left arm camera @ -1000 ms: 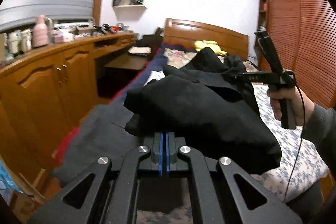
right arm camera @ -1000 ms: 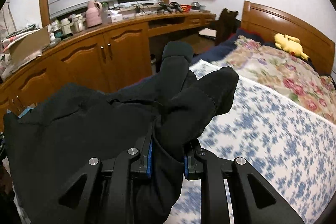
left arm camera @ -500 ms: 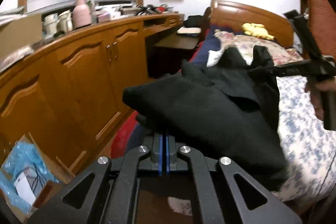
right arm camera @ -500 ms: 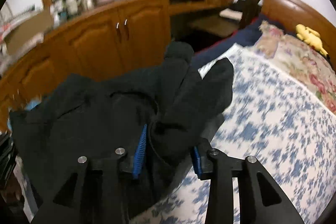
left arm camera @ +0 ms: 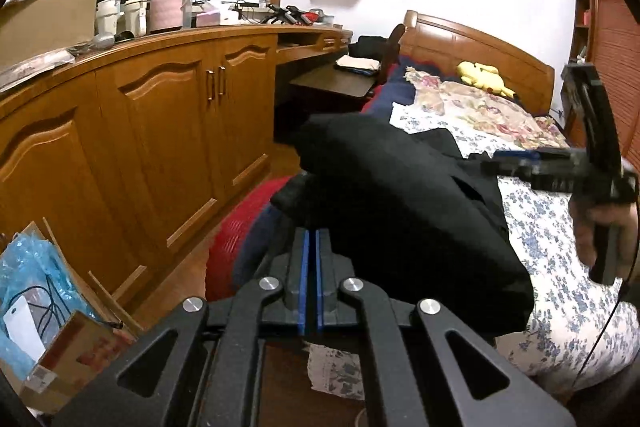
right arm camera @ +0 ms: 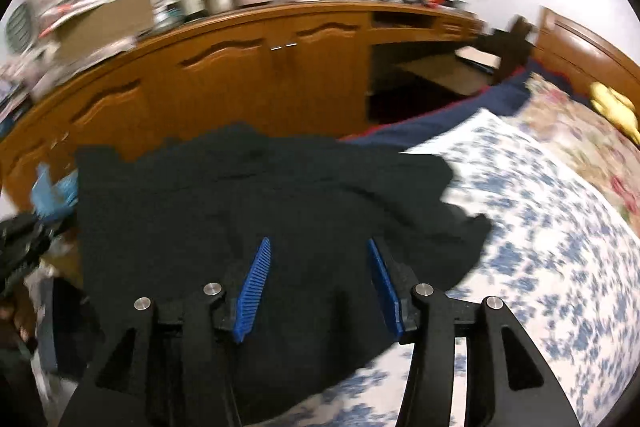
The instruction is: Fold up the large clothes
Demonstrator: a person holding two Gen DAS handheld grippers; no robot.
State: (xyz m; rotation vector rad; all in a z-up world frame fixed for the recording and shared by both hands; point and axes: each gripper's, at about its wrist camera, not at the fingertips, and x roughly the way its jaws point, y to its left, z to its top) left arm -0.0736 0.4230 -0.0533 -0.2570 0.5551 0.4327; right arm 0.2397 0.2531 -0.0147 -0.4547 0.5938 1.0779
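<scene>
**Garment draped at the bed corner, one gripper pinched, the other spreading**

Black cloth fills the middle of both wrist views. In the left wrist view the black garment (left arm camera: 404, 211) hangs in a thick bundle from about 12 o'clock of the left gripper (left arm camera: 311, 247) out toward 3 o'clock, its lower edge drooping over the blue-flowered bedsheet (left arm camera: 560, 291). That gripper's blue pads stand pressed nearly together, only a thin slit between them, and the cloth's near edge meets their tips; the frames do not make clear whether a fold is pinched there, so I cannot tell whether it has cloth.

At 3 o'clock of the same view a hand (left arm camera: 604, 227) holds the right gripper (left arm camera: 516, 157), its fingers reaching sideways to the garment's far edge.

From the right wrist view, blurred, the right gripper (right arm camera: 318, 255) has its jaws opening, the blue pads (right arm camera: 254, 287) splayed well apart. The garment (right arm camera: 256, 195) lies spread beneath and between them, but neither pad presses on it. The cloth runs from 9 o'clock to about 2 o'clock, lapping onto the bedsheet (right arm camera: 540, 239) on the right.

Beyond, at 10 to 12 o'clock, a wooden cabinet (left arm camera: 160, 131) runs along the wall with a pink jug (left arm camera: 168, 3) on top. A yellow plush toy (left arm camera: 482, 77) sits near the wooden headboard (left arm camera: 472, 43) at 1 o'clock. A cardboard box (left arm camera: 68, 343) with blue plastic stands on the floor at 8 o'clock.
</scene>
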